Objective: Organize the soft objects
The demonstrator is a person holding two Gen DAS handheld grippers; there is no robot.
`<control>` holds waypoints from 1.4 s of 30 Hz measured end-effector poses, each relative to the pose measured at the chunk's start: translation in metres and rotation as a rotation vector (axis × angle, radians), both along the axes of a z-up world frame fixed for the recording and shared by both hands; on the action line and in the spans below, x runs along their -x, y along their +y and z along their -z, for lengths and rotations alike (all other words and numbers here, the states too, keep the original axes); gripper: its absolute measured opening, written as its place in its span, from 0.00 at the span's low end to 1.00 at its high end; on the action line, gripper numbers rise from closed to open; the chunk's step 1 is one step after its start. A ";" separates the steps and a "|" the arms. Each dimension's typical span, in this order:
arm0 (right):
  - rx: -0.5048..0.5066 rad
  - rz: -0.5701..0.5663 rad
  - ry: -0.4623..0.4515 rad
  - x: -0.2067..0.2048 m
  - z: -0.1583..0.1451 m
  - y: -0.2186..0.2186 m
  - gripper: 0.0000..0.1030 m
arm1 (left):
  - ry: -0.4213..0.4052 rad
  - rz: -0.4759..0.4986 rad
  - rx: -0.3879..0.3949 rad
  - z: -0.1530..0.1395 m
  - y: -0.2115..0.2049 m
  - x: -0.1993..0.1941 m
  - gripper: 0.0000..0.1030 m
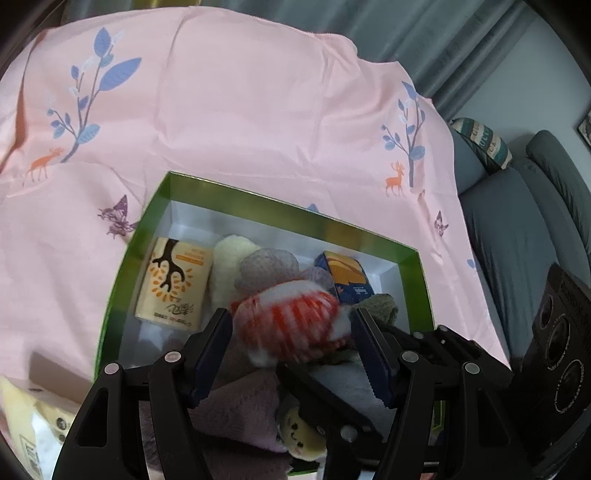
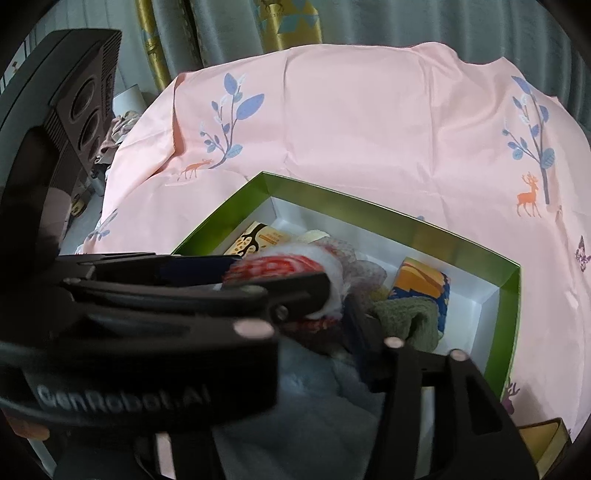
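A pink cloth [image 1: 258,122] printed with blue leafy branches, orange deer and purple butterflies covers the counter, creased in soft folds and hanging over its far edge. Behind it hang grey-green curtains [image 2: 388,22], with gold patterned panels at the far left in the right wrist view. To the right of the counter stands a blue-grey sofa [image 1: 517,221] with a striped cushion [image 1: 480,144].

On the cloth sits a green box [image 1: 258,199] with a white inside. It holds a yellow tissue pack [image 1: 173,284] at the left, a blue and orange pack [image 1: 347,277] at the right, a cream plush, a mauve knitted piece and an olive cloth [image 2: 406,317].

The left gripper [image 1: 291,325] holds a red-and-white striped soft toy [image 1: 291,321] between its fingers, just above the box contents. The right gripper [image 2: 332,302] is close beside it, its fingers parted; whether they touch the toy I cannot tell.
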State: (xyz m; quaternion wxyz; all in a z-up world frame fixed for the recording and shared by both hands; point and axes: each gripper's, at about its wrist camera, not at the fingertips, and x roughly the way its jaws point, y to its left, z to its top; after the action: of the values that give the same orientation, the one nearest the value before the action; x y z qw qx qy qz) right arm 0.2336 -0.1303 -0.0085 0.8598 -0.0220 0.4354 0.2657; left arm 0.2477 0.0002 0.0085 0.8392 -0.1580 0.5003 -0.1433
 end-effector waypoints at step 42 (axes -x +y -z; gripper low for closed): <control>0.077 0.243 0.053 0.083 -0.059 -0.071 0.99 | 0.049 -0.089 -0.279 -0.073 0.001 0.090 0.95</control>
State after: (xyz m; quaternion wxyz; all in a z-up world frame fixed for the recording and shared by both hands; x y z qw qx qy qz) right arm 0.1503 -0.2016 0.0502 0.8724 0.0050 0.4673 0.1431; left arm 0.1581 0.0011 0.0816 0.8459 -0.0654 0.5284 -0.0313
